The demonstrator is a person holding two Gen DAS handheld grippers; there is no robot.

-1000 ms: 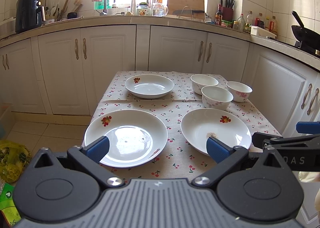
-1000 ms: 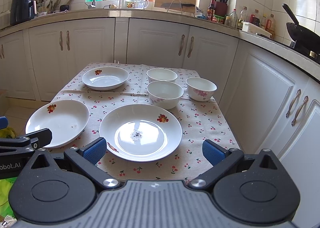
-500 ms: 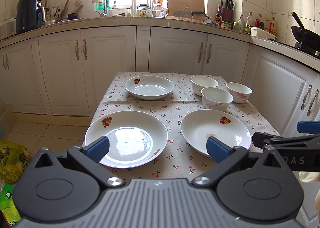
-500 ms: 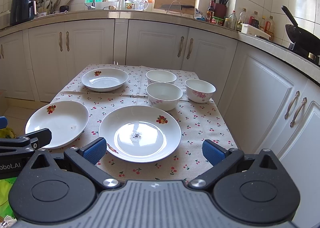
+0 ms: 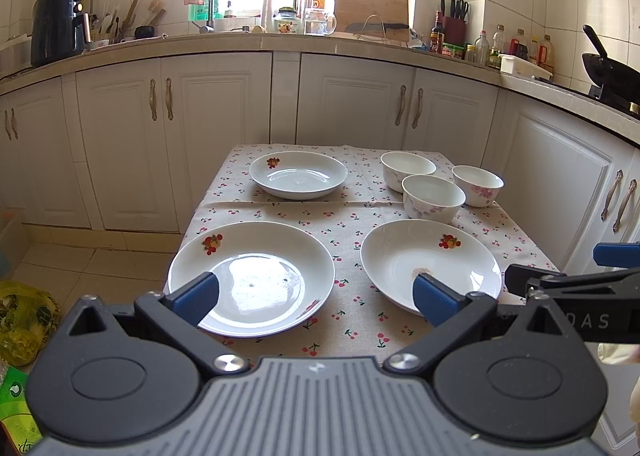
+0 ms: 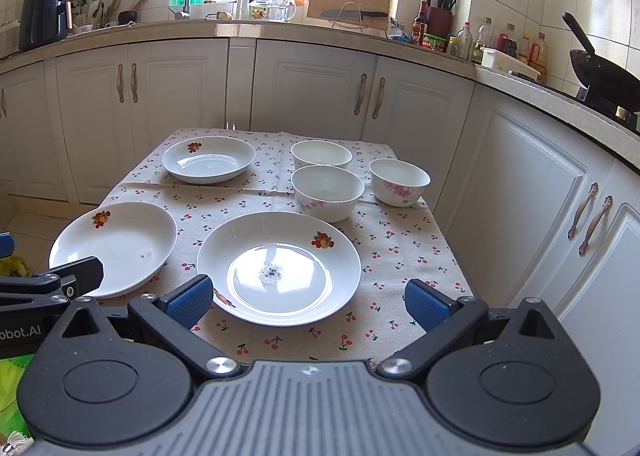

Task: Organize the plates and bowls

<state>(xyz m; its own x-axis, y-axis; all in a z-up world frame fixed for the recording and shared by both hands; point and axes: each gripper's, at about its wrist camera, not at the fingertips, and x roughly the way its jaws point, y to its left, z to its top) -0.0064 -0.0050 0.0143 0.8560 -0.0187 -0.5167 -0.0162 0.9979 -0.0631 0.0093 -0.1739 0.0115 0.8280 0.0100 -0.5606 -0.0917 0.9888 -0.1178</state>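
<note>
Three white plates with fruit prints lie on a cherry-print tablecloth: near left point(image 5: 256, 276) point(image 6: 116, 244), near right point(image 5: 428, 260) point(image 6: 280, 264), far left point(image 5: 298, 174) point(image 6: 208, 158). Three white bowls stand at the far right: one point(image 5: 407, 170) point(image 6: 321, 154), one point(image 5: 433, 198) point(image 6: 328, 192), one point(image 5: 477, 185) point(image 6: 399, 181). My left gripper point(image 5: 316, 298) is open and empty at the table's near edge, in front of the near left plate. My right gripper point(image 6: 308, 302) is open and empty in front of the near right plate.
The small table point(image 5: 352, 332) stands before white cabinets point(image 5: 352, 100) under a cluttered counter. More cabinets point(image 6: 560, 192) run close along the table's right side. A yellow bag point(image 5: 20, 320) lies on the floor at the left. A black wok point(image 6: 600, 72) sits on the right counter.
Both views have shifted only slightly, tilting down a little. Plates and bowls have not moved. Both grippers stay open.
</note>
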